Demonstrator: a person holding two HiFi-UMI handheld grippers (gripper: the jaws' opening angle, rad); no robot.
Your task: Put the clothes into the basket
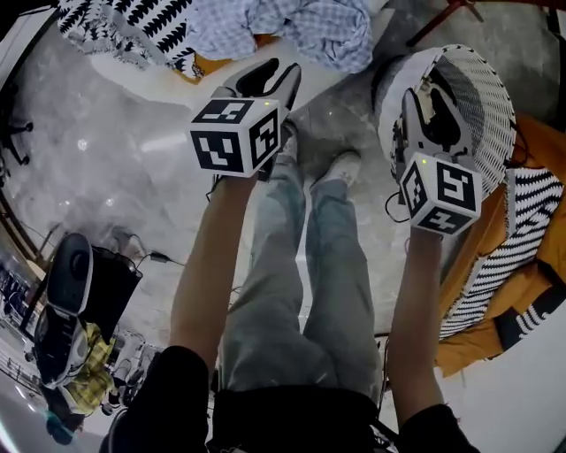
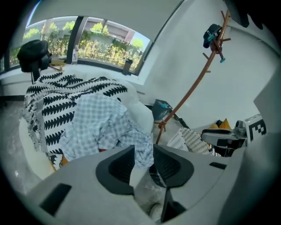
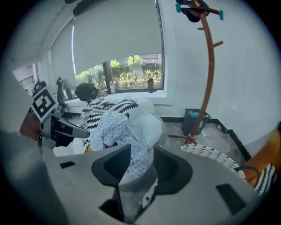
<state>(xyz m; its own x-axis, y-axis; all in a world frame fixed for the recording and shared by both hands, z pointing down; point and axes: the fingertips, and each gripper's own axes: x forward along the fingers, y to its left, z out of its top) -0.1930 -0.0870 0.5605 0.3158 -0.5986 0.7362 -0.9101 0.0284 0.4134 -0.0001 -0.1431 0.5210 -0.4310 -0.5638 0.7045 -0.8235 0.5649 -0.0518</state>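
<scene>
A blue checked shirt (image 1: 301,26) (image 2: 101,125) (image 3: 116,127) lies heaped on a white cushion (image 2: 141,115), beside a black-and-white patterned cloth (image 1: 133,22) (image 2: 57,101) (image 3: 105,107). The white woven basket (image 1: 495,88) (image 2: 189,139) (image 3: 215,154) lies tipped on the floor at the right. My left gripper (image 1: 270,78) (image 2: 142,160) hangs over the floor short of the shirt, jaws apart with nothing between them. Over the basket's mouth my right gripper (image 1: 431,106) (image 3: 142,165) is also open and holds nothing.
An orange cloth with a black-and-white striped garment (image 1: 522,239) lies right of the basket. A brown coat stand (image 2: 197,79) (image 3: 210,66) and a dark bin (image 3: 195,118) stand by the wall. Black equipment (image 1: 71,283) sits at the lower left. The person's legs (image 1: 309,265) stand between the grippers.
</scene>
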